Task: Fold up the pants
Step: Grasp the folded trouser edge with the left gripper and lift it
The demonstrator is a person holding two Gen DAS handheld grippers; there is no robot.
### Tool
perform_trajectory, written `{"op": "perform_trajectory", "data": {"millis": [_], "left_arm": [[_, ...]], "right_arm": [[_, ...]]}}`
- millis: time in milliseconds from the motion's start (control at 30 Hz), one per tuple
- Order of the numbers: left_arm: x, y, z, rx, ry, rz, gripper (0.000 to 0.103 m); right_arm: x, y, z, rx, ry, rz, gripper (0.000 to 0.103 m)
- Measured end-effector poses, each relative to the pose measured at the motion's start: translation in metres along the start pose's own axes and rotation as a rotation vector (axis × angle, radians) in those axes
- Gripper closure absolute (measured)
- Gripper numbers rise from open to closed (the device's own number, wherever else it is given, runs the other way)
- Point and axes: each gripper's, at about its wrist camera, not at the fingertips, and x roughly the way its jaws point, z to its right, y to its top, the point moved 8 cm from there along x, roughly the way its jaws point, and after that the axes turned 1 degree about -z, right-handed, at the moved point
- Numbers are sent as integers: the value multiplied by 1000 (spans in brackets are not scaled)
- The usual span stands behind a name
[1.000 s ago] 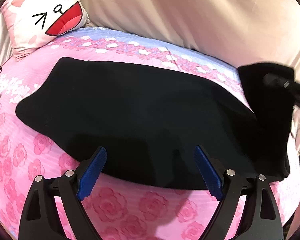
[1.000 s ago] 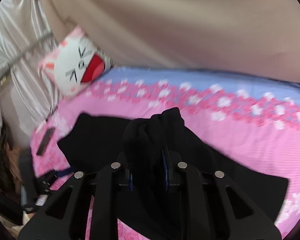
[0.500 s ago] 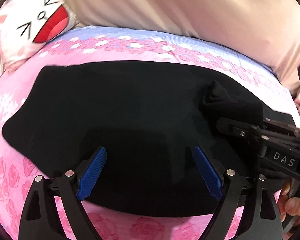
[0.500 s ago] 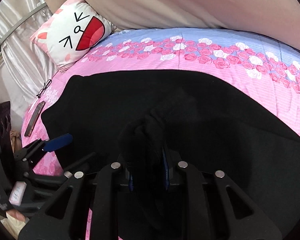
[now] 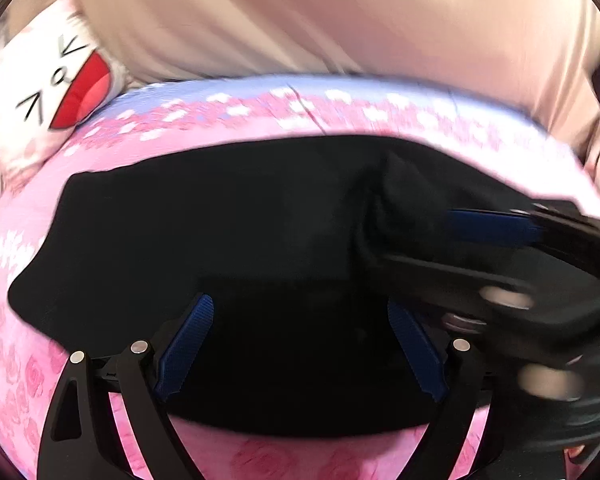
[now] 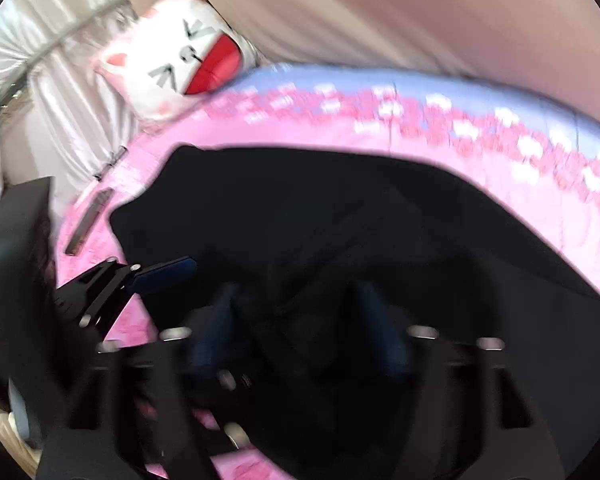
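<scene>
Black pants (image 5: 204, 248) of matte, soft-looking fabric lie spread on a pink rose-print bedsheet (image 5: 260, 456), filling the middle of both views. Their long axis runs left to right across the frame, with a blunt squared end at the left and a curved lower edge; which end is the waist cannot be told.

Left wrist view: the left gripper (image 5: 300, 344), black plastic arms with ribbed blue pads (image 5: 188, 340), stands wide apart at the lower centre, nothing between its pads, over the near edge of the cloth. At the right of the frame the right gripper (image 5: 496, 248) enters blurred, beside a raised bunched fold of the pants (image 5: 396, 196).

Right wrist view: the right gripper (image 6: 300, 340) appears at the lower centre, motion-blurred; its dark blue pads (image 6: 384, 332) stand apart with rumpled black fabric lying loose between them, so the jaws are released. The left gripper (image 6: 156, 276) shows at the left edge.

Only the right wrist view shows a slim dark flat object (image 6: 90, 220) on the sheet at the left and a shiny pleated silver curtain (image 6: 48, 64). Both views show a white cat-face cushion (image 5: 56, 96) with a red mouth at the upper left, and smooth beige draped fabric (image 5: 360, 20) across the top.
</scene>
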Motion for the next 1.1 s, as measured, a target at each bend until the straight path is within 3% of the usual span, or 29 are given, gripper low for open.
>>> {"op": "perform_trajectory", "data": {"millis": [133, 233, 367, 433, 700, 733, 767, 800, 900, 1100], "left_arm": [[-31, 1, -64, -203, -60, 46, 16], [-44, -3, -130, -426, -59, 87, 16], [-30, -25, -195, -724, -76, 26, 17], [-23, -28, -203, -808, -117, 29, 17], [0, 7, -197, -807, -126, 45, 20], [3, 8, -197, -816, -152, 41, 35], [5, 8, -199, -828, -162, 32, 67], [9, 8, -200, -833, -166, 15, 84], [12, 5, -201, -844, -195, 10, 86], [-14, 34, -176, -697, -114, 79, 88]], "right_arm": [[-41, 8, 2, 33, 20, 97, 24], [-56, 8, 12, 60, -11, 128, 23], [-59, 0, 16, 91, -8, 131, 23], [-58, -4, 18, 96, -9, 120, 23], [-61, -16, 23, 111, -25, 113, 23], [-62, -18, 24, 116, -26, 112, 23], [-63, -19, 25, 121, -27, 114, 23], [-64, -21, 27, 128, -28, 116, 23], [-69, -25, 32, 145, -30, 121, 23], [-77, -31, 47, 181, -38, 134, 23]]}}
